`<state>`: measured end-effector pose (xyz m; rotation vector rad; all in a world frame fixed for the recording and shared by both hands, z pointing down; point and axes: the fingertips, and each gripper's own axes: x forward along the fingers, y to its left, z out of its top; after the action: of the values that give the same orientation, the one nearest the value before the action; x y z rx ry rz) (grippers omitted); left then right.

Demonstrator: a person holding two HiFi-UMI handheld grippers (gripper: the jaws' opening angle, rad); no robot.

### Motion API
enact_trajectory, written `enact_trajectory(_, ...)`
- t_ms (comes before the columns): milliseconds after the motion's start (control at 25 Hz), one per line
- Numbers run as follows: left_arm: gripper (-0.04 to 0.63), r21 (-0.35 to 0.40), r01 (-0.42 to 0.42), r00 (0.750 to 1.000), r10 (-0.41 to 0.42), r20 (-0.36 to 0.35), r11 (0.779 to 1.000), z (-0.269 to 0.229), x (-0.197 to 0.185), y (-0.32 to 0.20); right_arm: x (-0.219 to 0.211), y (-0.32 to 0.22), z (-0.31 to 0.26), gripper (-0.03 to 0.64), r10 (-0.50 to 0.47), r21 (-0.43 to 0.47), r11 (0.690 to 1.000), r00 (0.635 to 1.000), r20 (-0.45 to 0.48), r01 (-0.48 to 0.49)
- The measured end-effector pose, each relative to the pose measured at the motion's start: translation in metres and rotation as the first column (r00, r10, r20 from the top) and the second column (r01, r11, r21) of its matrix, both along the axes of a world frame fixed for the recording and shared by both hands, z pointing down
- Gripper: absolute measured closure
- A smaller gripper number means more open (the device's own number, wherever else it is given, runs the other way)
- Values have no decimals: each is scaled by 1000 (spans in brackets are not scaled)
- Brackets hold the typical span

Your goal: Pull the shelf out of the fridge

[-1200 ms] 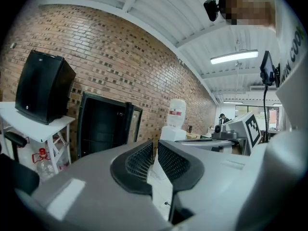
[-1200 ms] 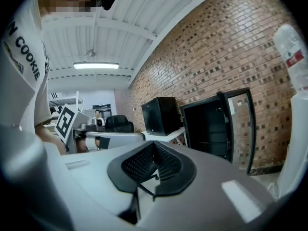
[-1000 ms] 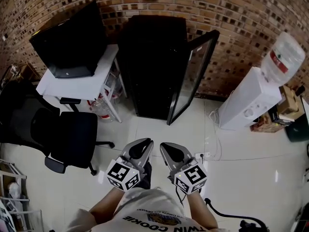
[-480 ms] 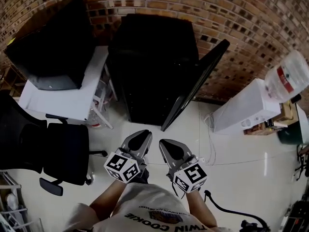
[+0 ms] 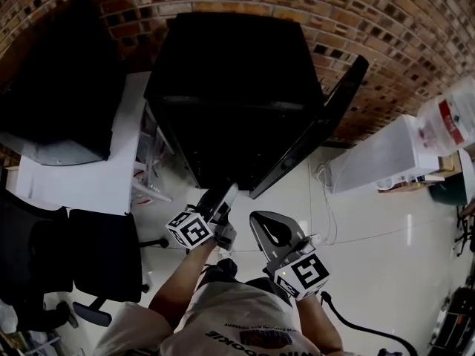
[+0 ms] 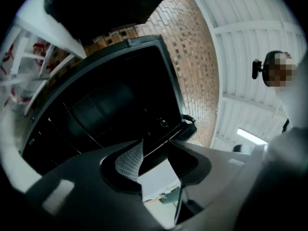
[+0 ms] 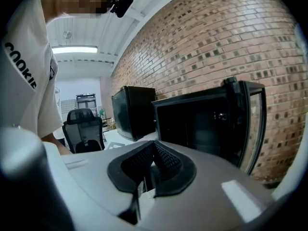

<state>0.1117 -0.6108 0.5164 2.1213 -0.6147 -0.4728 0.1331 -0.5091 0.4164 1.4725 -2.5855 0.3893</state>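
The right gripper [image 7: 154,146] has its dark ribbed pads [image 7: 166,160] pressed tip to tip, with nothing caught between them. Just past it stands the black fridge [image 7: 202,124], its glass door [image 7: 253,124] swung open to the right, against a brick wall [image 7: 216,42]. Further left sit a black monitor [image 7: 132,110] and an office chair [image 7: 82,126], with the person's white shirt [image 7: 24,85] crowding the near edge
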Motion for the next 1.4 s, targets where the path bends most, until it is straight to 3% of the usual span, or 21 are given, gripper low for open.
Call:
enact_trajectory(120, 422, -75, 21, 997, -27, -70, 997, 32, 12, -31, 13, -5, 10, 612, 25, -34, 999, 1000, -11, -25)
enact_trajectory(280, 409, -171, 29, 995, -45, -91, 985, 81, 27, -67, 27, -14, 14, 612, 51, -49, 997, 998, -20, -52)
enact_trajectory(440, 372, -343, 91, 961, -173, -218, 935, 128, 33, -100, 37, -24, 11, 612, 50, -40, 998, 998, -33, -51)
enact_trajectory(480, 363, -369, 113, 954, -205, -218, 922, 138, 33, -107, 41, -25, 14, 612, 53, -43, 998, 998, -40, -55)
enact_trajectory(600, 361, -384, 167, 952, -250, -176, 908, 162, 31, -121, 43, -29, 24, 612, 65, -86, 994, 998, -24, -67)
enact_trajectory(920, 360, -417, 218, 916, -332, -224, 882, 194, 31, -160, 43, -38, 45, 612, 66, -128, 989, 997, -25, -69)
enact_trajectory(1080, 366, -408, 227, 913, -339, -227, 884, 202, 32, -178, 48, -53, 47, 612, 93, -125, 988, 996, -17, -95)
enact_trajectory(1240, 455, -379, 239, 911, -341, -230, 894, 204, 38, -196, 44, -62, 50, 612, 77, -115, 990, 997, -25, -79)
enact_trajectory(1320, 568, -381, 267, 896, -373, -240, 885, 205, 40, -201, 41, -60, 56, 612, 71, -132, 989, 997, -24, -73)
enact_trajectory(1400, 571, -392, 291, 875, -409, -260, 873, 206, 40, -203, 40, -55, 65, 612, 67, -164, 984, 997, -31, -71)
